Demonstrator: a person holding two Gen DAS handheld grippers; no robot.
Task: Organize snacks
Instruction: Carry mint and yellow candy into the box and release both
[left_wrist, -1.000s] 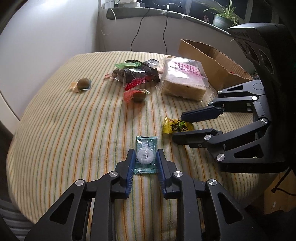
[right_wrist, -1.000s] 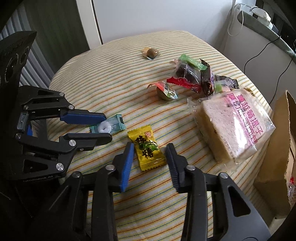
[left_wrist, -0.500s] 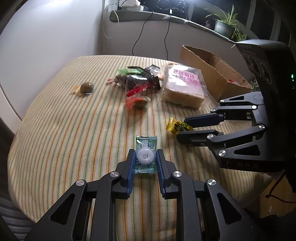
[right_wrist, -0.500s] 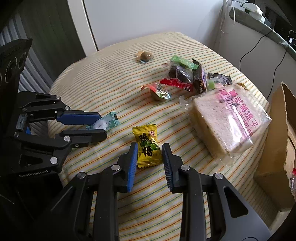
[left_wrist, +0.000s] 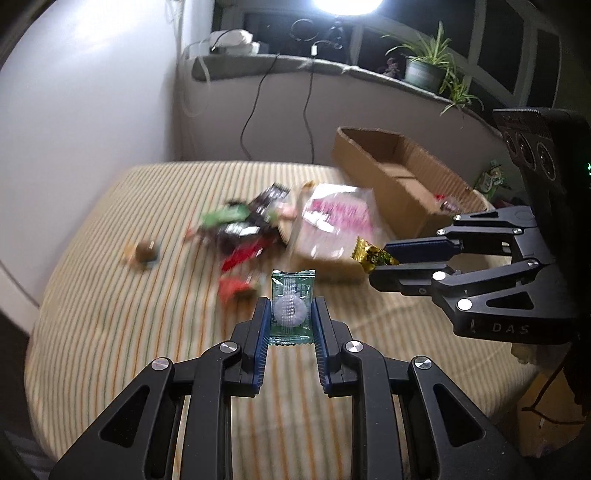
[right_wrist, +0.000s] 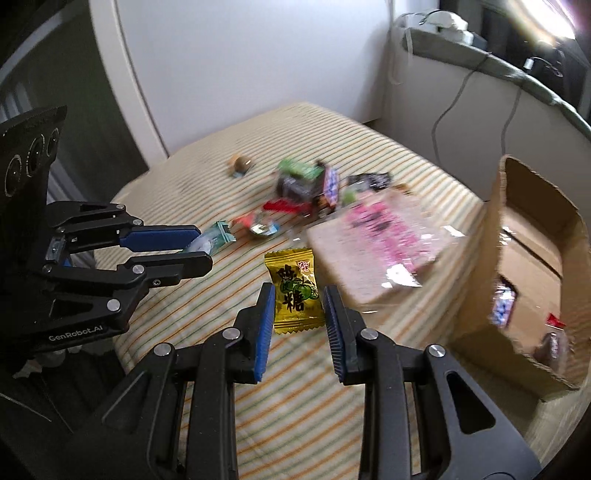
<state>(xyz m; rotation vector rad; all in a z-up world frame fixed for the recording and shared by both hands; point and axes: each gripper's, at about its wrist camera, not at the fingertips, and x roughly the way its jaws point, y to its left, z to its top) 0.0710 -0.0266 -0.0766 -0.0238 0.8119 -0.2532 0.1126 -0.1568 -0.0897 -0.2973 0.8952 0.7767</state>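
**Both grippers loaded, candies off the table**

We've got the left gripper clamped on the green mint packet and the right gripper pinching the yellow candy, both above the striped tablecloth near the cardboard box.

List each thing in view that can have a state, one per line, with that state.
Left gripper: shut on the green mint wrapper, off the cloth.
Right gripper: shut on the yellow candy packet, off the cloth.
Brown cardboard box: open on top, some snacks inside.
Clear-wrapped sliced bread pack: lying flat on the striped cloth.
Pile of dark, green and red wrappers: loose on the cloth.
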